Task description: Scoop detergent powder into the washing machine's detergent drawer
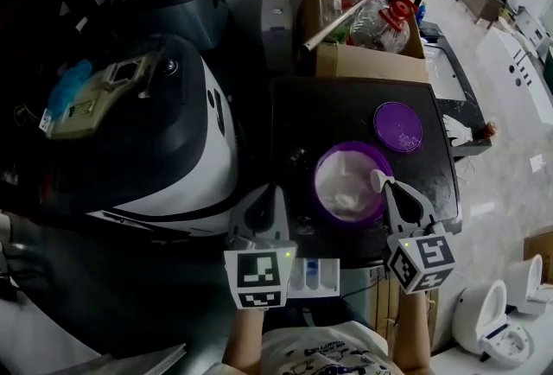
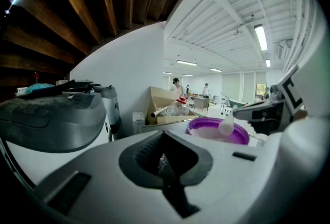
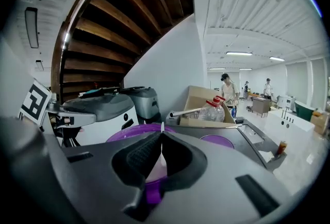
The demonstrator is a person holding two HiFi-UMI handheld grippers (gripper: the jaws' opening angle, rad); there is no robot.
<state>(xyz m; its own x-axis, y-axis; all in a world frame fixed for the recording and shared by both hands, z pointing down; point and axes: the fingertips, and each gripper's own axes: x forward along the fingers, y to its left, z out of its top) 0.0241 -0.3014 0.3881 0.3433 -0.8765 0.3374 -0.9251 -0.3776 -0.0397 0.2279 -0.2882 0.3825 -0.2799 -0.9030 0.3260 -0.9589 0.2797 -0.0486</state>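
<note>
A purple tub of white detergent powder stands open on the dark top of the washing machine. Its purple lid lies behind it to the right. My right gripper is shut on the handle of a white scoop, which hangs at the tub's right rim. From the left gripper view the scoop shows over the tub. My left gripper is shut and holds nothing, just left of the tub. Below both, the detergent drawer stands pulled out.
A cardboard box with plastic bottles stands behind the machine. A large black and white appliance fills the left side. A small white box sits by the wall. White fittings lie on the floor at the lower right.
</note>
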